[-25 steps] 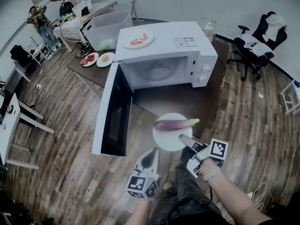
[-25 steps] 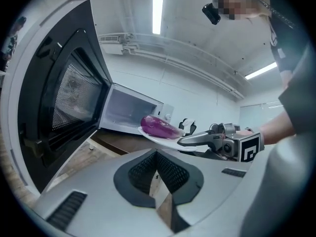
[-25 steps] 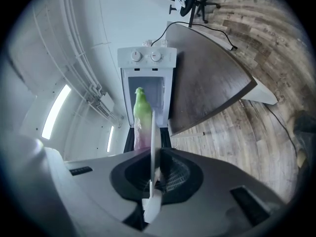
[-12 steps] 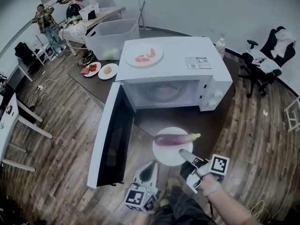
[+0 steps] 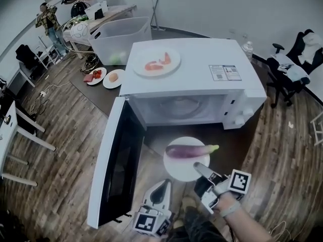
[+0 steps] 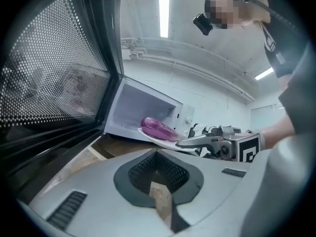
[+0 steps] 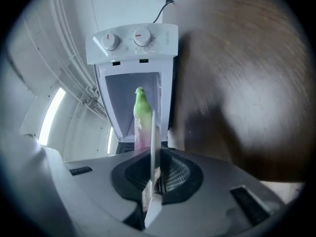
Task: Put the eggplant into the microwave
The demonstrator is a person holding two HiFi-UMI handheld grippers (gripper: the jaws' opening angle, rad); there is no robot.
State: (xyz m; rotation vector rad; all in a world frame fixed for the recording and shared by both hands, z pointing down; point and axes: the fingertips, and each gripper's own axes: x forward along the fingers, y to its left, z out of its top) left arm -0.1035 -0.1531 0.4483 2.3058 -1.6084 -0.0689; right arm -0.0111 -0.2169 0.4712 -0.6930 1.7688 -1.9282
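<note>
A purple eggplant (image 5: 186, 150) with a green stem lies on a white plate (image 5: 182, 173). My right gripper (image 5: 201, 169) is shut on the plate's near rim and holds it level in front of the white microwave (image 5: 192, 69), just short of its open cavity (image 5: 181, 107). The microwave door (image 5: 113, 160) stands swung wide to the left. In the right gripper view the plate (image 7: 152, 147) stands edge-on between the jaws, with the eggplant (image 7: 141, 112) beyond it. My left gripper (image 5: 164, 185) is shut and empty, beside the plate near the door. The left gripper view shows the eggplant (image 6: 158, 127).
A plate of red food (image 5: 156, 62) rests on top of the microwave. Behind it stand a clear plastic bin (image 5: 118, 39) and two small plates (image 5: 105, 76) on a dark table. A bottle (image 5: 247, 48) and an office chair (image 5: 292, 64) are at the right. People (image 5: 48, 16) stand far left.
Both grippers have moved toward the microwave, the right one carrying the plate and eggplant along. The microwave and its open door now look nearer and larger.
</note>
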